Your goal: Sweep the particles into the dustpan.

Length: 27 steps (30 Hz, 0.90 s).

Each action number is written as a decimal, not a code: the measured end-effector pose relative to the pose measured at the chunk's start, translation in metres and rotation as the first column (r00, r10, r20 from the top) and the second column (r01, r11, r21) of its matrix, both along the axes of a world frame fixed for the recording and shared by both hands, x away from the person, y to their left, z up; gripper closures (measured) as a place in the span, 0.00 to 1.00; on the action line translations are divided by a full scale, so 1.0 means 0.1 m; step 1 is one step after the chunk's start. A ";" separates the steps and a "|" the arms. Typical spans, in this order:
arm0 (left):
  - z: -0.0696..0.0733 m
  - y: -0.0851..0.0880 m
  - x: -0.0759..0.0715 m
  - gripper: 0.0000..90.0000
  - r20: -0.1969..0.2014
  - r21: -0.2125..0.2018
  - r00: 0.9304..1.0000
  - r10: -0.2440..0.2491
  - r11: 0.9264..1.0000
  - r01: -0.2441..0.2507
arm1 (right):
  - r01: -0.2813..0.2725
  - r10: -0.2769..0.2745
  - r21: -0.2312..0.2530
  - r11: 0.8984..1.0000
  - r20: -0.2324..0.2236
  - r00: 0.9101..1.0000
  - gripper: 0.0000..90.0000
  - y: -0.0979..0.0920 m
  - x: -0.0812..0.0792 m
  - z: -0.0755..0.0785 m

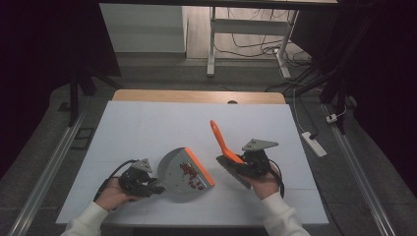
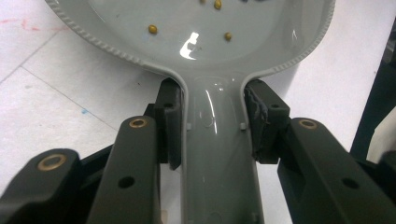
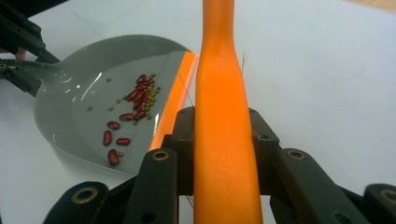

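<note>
A grey dustpan (image 1: 179, 172) with an orange front lip lies on the white table, holding several red beans (image 1: 189, 171) and small green ones. My left gripper (image 1: 156, 188) is shut on the dustpan's grey handle (image 2: 215, 154), its pads pressed on both sides. The pan's bowl (image 2: 196, 32) carries a few small yellow-green beans. To the right, my right gripper (image 1: 241, 164) is shut on the orange handle (image 3: 223, 126) of a small brush (image 1: 227, 152), held just off the pan's lip. The dustpan (image 3: 107, 121) and red beans (image 3: 135, 98) lie left of that handle.
The white sheet (image 1: 147, 123) covers a wooden table whose far edge (image 1: 196, 96) shows. Beyond it stand a white desk frame (image 1: 212, 44) and floor cables. A power strip (image 1: 314, 143) lies on the floor at right. Rails run along both sides.
</note>
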<state>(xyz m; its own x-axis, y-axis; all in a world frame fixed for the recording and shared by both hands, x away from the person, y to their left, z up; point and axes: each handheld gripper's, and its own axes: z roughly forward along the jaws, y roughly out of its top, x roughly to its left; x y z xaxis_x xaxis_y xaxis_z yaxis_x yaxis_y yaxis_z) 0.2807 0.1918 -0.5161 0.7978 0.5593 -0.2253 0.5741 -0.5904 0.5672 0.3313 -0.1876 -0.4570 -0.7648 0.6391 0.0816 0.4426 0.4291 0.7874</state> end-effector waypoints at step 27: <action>0.10 0.11 -0.07 0.69 0.043 -0.107 0.964 0.262 0.961 -0.256 | -0.114 0.113 0.006 0.993 0.081 0.990 0.78 -0.17 -0.07 0.16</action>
<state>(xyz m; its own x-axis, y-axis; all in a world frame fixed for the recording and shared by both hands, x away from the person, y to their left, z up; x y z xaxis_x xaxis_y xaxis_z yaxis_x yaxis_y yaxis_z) 0.2740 0.2029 -0.5056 0.6416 0.7255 -0.2489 0.6652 -0.3649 0.6514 0.3240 -0.2043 -0.4409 -0.8369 0.5469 0.0235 0.3267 0.4646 0.8231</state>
